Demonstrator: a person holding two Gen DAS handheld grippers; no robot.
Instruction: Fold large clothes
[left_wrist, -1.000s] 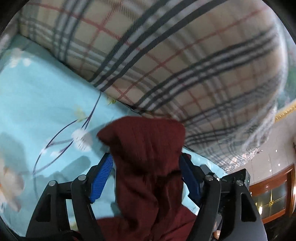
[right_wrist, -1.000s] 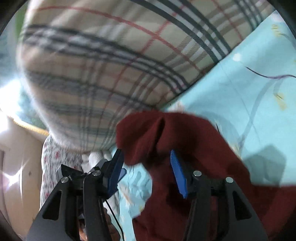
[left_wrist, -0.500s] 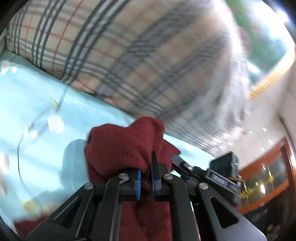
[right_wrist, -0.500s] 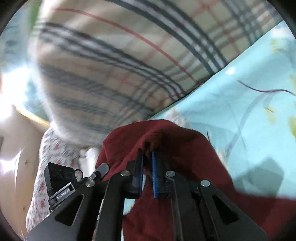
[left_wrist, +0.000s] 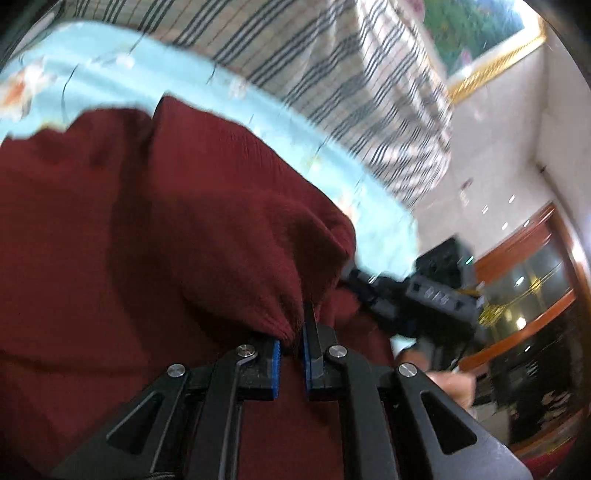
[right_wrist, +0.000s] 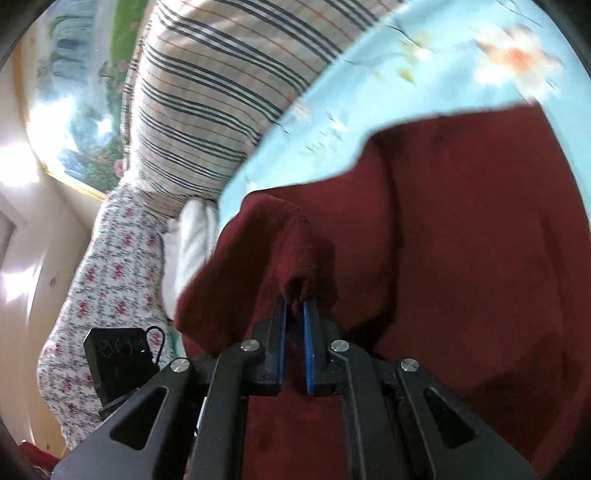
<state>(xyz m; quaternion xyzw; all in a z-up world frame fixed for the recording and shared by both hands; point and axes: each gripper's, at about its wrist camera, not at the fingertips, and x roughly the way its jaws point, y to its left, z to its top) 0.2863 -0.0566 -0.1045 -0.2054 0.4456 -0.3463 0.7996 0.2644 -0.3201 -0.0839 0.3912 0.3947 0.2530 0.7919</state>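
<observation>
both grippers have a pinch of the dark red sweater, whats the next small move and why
Probably carry both pinched corners on over the body of the dark red sweater, then lower them. The left gripper and the right gripper are each shut on a bunched fold, and the cloth drapes loose over the blue floral bedsheet, so the fold isn't laid flat yet.

- Ahead of me a light blue bedsheet (left_wrist: 192, 79) with printed flowers covers the bed
- A beige plaid pillow (right_wrist: 207, 92) lies on it at the far edge
- Beside that I see a small-flowered cushion (right_wrist: 107, 280) and something white (right_wrist: 192, 240)
- A gold-framed landscape painting (left_wrist: 476, 33) hangs behind
- A wooden cabinet (left_wrist: 535, 280) with glass doors stands off to the side
</observation>
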